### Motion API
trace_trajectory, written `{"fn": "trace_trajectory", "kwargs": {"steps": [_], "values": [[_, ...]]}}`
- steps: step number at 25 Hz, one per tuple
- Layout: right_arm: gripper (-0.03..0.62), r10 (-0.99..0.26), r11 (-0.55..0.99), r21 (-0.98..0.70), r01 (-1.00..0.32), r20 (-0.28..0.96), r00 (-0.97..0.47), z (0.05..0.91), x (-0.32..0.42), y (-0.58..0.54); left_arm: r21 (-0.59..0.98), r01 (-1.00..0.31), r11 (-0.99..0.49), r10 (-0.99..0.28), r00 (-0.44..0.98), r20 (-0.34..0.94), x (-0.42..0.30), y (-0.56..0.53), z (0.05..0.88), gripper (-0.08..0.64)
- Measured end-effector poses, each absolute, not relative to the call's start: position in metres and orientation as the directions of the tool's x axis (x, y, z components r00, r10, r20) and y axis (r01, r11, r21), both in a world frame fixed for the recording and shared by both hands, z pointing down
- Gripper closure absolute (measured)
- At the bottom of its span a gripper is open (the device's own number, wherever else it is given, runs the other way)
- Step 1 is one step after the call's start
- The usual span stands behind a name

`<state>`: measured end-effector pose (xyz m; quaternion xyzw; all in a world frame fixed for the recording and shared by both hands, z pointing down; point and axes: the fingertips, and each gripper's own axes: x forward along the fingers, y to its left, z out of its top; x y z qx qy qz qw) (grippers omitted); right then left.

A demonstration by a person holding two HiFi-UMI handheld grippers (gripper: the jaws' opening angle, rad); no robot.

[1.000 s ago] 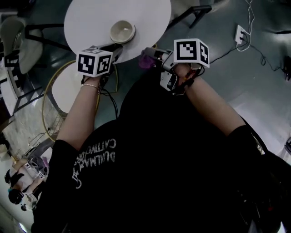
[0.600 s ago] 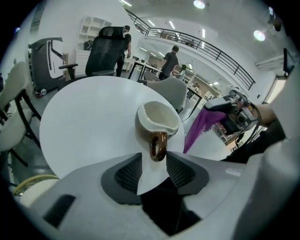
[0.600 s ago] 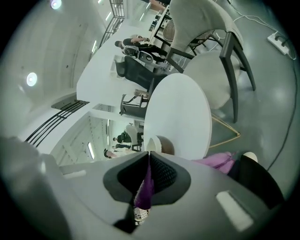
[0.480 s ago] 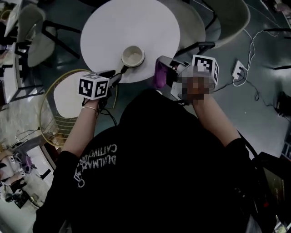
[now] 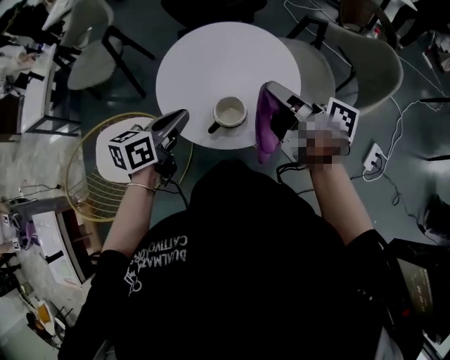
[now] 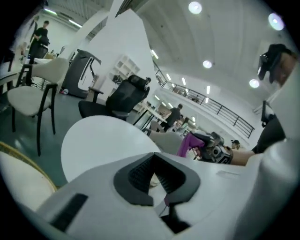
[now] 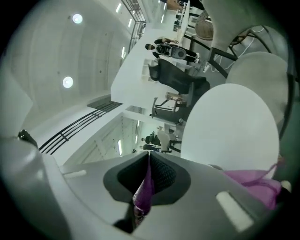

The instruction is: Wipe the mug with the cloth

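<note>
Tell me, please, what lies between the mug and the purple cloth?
Only a bare strip of the white table separates mug and cloth, as the head view shows.

The head view is dim, greenish and grainy, with only the white desk [image 5: 211, 63] bright. Both gripper views are brighter (ceiling lamps [image 6: 194, 7] flare overhead), fisheye-bent with dark vignetted corners; whatever sits closest to the lens is soft.

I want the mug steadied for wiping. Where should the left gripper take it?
Probably the handle: the mug stands upright, handle pointing toward the left gripper, so come from that side. Its jaws have just been closing on nothing; reopen first.
</note>
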<state>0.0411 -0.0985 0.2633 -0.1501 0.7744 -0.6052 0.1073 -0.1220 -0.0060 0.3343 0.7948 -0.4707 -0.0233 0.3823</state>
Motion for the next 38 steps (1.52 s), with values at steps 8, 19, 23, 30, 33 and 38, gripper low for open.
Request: {"fn": "trace_trajectory", "kwargs": {"steps": [8,19,23,30,33,38], "values": [[0.575,-0.327,0.483,-0.875,0.032,-0.215,-0.920,0.131,0.015,-0.064,0.431,-0.683,-0.590,-0.753,0.657,0.011,-0.108,-0.015,0.176,0.559],[0.575,-0.289,0.625,-0.757,0.190,-0.450,-0.845,-0.004,-0.037,0.049,0.331,-0.572,-0.750,-0.644,0.746,-0.169,-0.134,0.092,0.062,0.558],[0.575,-0.269,0.689,-0.704,0.171,-0.467,-0.843,-0.035,-0.045,0.094,0.322,-0.542,-0.776,-0.615,0.763,-0.199,-0.135,0.124,0.047,0.558],[0.575,-0.258,0.792,-0.605,0.079,-0.450,-0.855,-0.056,-0.057,0.173,0.252,-0.518,-0.818,-0.569,0.795,-0.212,-0.133,0.185,0.032,0.558],[0.576,-0.263,0.802,-0.594,0.057,-0.438,-0.860,-0.053,-0.062,0.194,0.257,-0.510,-0.821,-0.564,0.794,-0.226,-0.135,0.205,0.026,0.559],[0.577,-0.285,0.796,-0.604,0.035,-0.426,-0.859,-0.046,-0.062,0.201,0.216,-0.531,-0.820,-0.568,0.804,-0.179,-0.131,0.217,0.026,0.558]]}}
